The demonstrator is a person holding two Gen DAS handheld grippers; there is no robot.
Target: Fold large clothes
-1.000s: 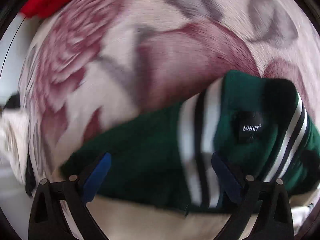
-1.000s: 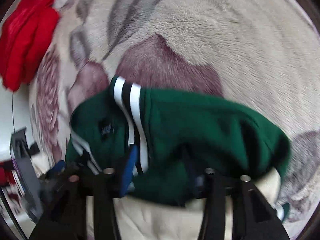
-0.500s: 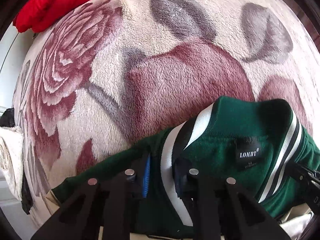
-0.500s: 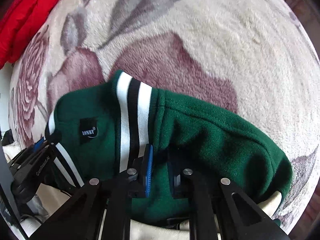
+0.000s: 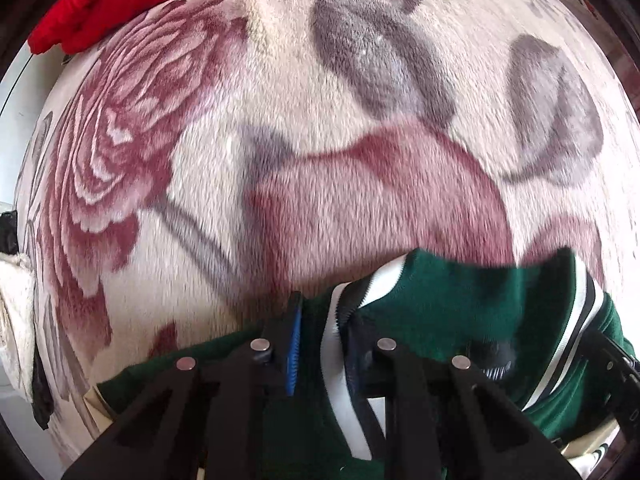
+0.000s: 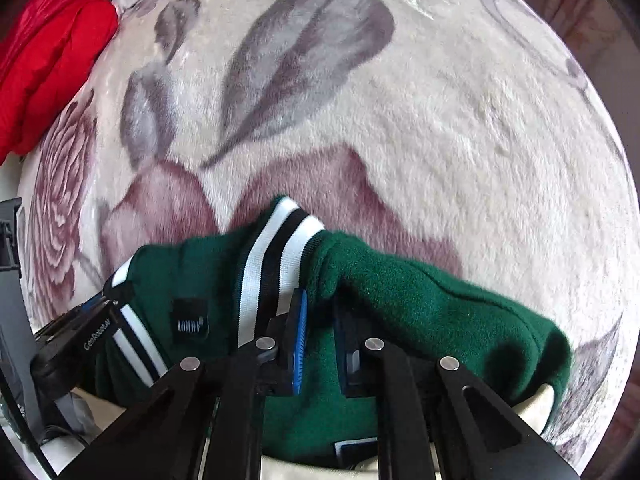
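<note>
Both claws are pointed down at a soft blanket (image 5: 304, 92) with big pink flowers and gray leaves. From left to right: a red cloth (image 5: 108, 4) is seen at the blanket's top left corner. Next, the left claw (image 5: 320, 320) is squeezed nearly closed on the striped collar of the green jacket (image 5: 448, 312). After that, the right claw (image 6: 320, 320) is pinched on the green jacket's (image 6: 420, 304) cloth just beside the striped collar. A small black label (image 6: 191, 322) is sewn inside the neck. The jacket is bunched up on the blanket, near its lower edge.
</note>
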